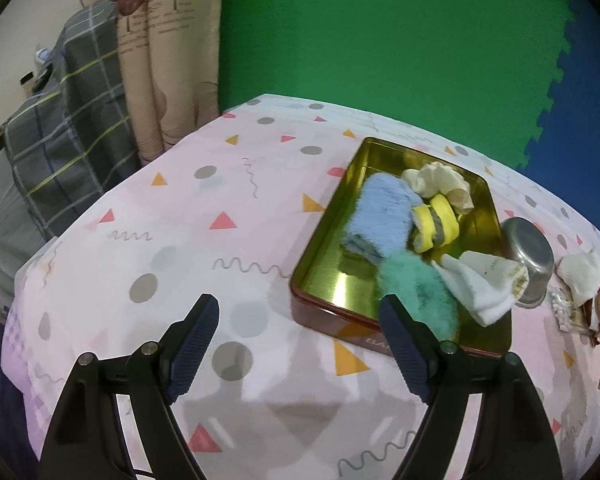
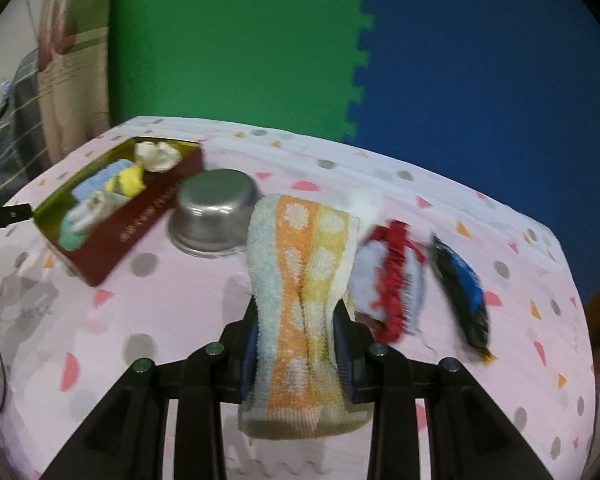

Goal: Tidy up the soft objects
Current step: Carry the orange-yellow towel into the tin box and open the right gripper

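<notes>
Both views are taken from the wrists, tilted down over the table (image 1: 148,208), quite near. The left view is aimed at the tin (image 1: 340,280); in the right view it is seen far left (image 2: 148,220), beside the steel bowl (image 2: 216,208).

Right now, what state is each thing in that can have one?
Left tool: open, empty.
Right tool: shut on the striped towel.
Tin: lid off, holding socks and cloths.
White sock: draped over the tin's rim.
Steel bowl: upside down beside the tin.
</notes>
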Available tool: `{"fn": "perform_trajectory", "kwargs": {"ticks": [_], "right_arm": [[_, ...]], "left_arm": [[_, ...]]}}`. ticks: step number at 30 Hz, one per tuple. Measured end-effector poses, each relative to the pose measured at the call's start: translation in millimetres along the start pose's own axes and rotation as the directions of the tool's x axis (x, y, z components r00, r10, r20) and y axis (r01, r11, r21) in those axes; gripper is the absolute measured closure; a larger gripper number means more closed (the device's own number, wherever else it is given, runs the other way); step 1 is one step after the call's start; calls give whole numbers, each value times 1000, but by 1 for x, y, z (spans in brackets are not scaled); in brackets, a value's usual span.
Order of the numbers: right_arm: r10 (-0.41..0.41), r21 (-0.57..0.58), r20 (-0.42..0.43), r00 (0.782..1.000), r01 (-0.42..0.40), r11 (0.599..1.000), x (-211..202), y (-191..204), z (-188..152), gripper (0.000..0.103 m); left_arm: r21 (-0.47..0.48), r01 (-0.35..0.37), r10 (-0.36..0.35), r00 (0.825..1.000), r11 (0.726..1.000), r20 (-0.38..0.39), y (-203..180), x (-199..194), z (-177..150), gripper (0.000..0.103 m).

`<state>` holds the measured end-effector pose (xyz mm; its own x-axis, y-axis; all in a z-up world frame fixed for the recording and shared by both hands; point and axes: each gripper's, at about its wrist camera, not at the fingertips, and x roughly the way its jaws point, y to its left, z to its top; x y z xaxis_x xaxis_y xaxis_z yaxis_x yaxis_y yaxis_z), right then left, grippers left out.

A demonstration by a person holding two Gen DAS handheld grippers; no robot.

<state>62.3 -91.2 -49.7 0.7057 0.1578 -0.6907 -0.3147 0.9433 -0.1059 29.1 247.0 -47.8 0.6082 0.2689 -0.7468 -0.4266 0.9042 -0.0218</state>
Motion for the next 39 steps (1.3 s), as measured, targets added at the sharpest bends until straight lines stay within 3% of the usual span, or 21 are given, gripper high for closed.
{"fn": "perform_trajectory", "kwargs": {"ticks": [18, 30, 39], "right_arm": [[207, -109, 32, 978, -202, 973, 12, 112, 62, 71], [273, -165, 6, 962, -268, 949, 38, 164, 97, 71], [260, -165, -39, 965, -263, 951, 73, 186, 102, 71]], "left_arm": [[-51, -92, 93, 996, 994, 13, 22, 2, 1, 23], [-109, -80, 82, 997, 991, 12, 33, 1, 3, 21], [-125, -73, 74, 997, 989, -3, 37, 5, 3, 20]]}}
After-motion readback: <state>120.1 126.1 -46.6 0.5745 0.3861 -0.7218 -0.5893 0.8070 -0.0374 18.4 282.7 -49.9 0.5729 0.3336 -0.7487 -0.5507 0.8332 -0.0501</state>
